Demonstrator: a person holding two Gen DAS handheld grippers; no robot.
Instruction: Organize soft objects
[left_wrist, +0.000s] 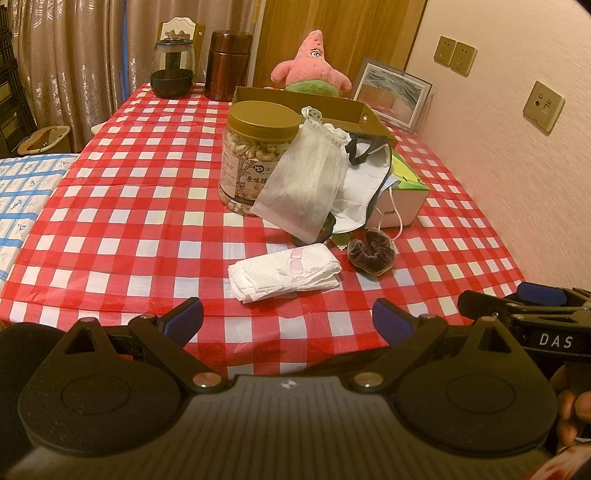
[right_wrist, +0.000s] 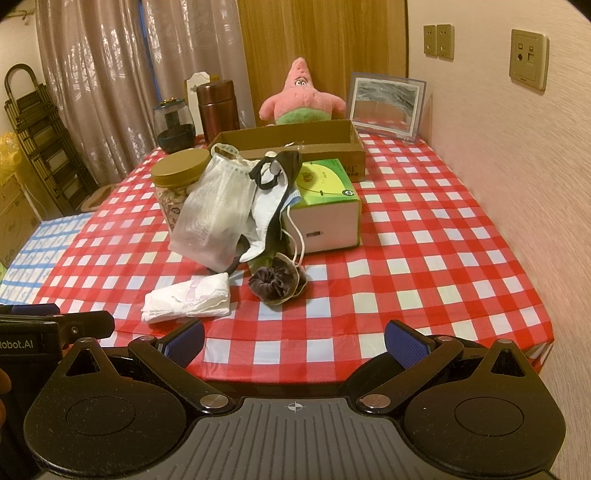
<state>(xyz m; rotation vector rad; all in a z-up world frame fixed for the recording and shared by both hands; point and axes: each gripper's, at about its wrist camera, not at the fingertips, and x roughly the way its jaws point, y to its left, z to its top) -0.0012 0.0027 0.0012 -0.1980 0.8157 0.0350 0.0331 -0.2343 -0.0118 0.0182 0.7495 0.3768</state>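
Red-and-white checked cloth covers your surface (right_wrist: 424, 240). Your left gripper (left_wrist: 288, 317) and right gripper (right_wrist: 293, 341) both hover at its near edge, fingers spread wide and holding nothing. Ahead lie a folded white pad (left_wrist: 284, 273) and a dark scrunchie (right_wrist: 277, 282), with a mesh pouch (left_wrist: 301, 184) and face masks (right_wrist: 273, 206) heaped between the nut jar (left_wrist: 255, 155) and tissue box (right_wrist: 327, 214).

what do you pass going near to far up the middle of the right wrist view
folded white tissue pad → dark velvet scrunchie → green-topped tissue box → open brown cardboard box → pink star plush toy
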